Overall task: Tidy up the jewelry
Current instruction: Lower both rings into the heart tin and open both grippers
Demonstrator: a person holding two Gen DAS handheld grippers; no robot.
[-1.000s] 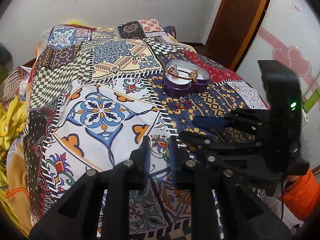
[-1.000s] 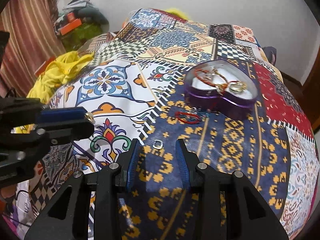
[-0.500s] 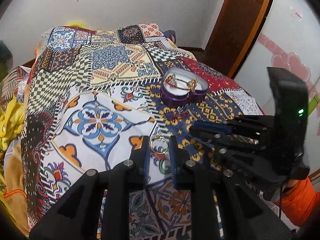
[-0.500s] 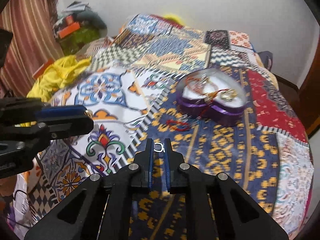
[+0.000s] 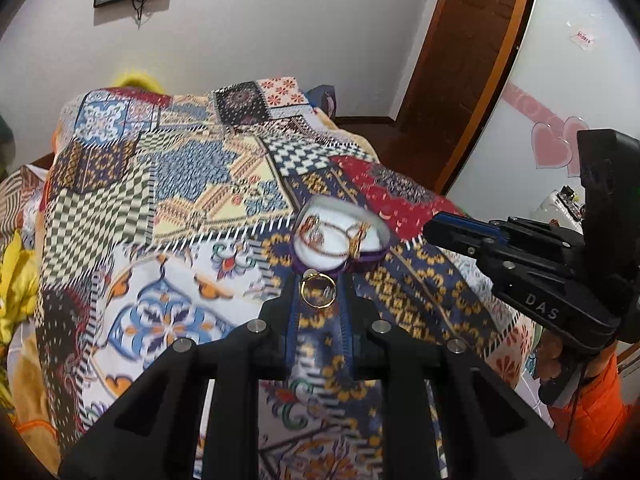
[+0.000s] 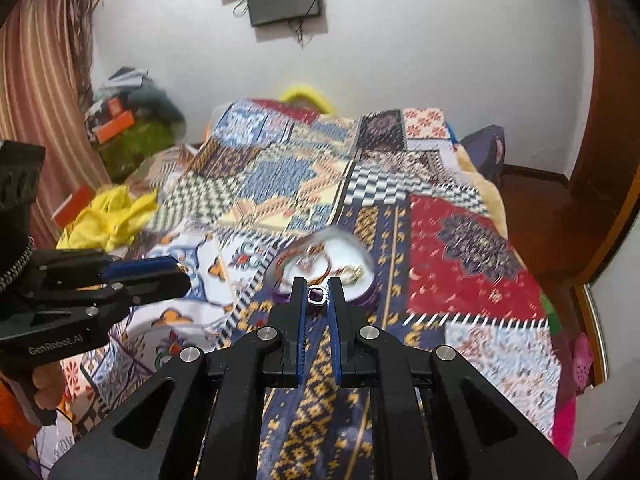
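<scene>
A purple heart-shaped jewelry box [image 5: 340,236] with a white lining sits on the patchwork bedspread and holds a red-gold bracelet and a gold piece. It also shows, blurred, in the right wrist view [image 6: 320,268]. My left gripper [image 5: 318,292] is shut on a gold ring [image 5: 318,291] and holds it above the bed just in front of the box. My right gripper [image 6: 318,295] is shut on a small silver ring [image 6: 318,295] with a dark stone, also just in front of the box. Each gripper shows in the other's view, the right one [image 5: 520,256] and the left one [image 6: 100,284].
The patchwork bedspread [image 5: 168,184] covers the whole bed. Yellow cloth [image 6: 108,216] and clutter lie off the left side. A wooden door [image 5: 464,64] stands at the far right. A white wall is behind the bed.
Both grippers have lifted off the bedspread with their rings and moved forward towards the heart box. The right gripper closed on its ring within the last second.
</scene>
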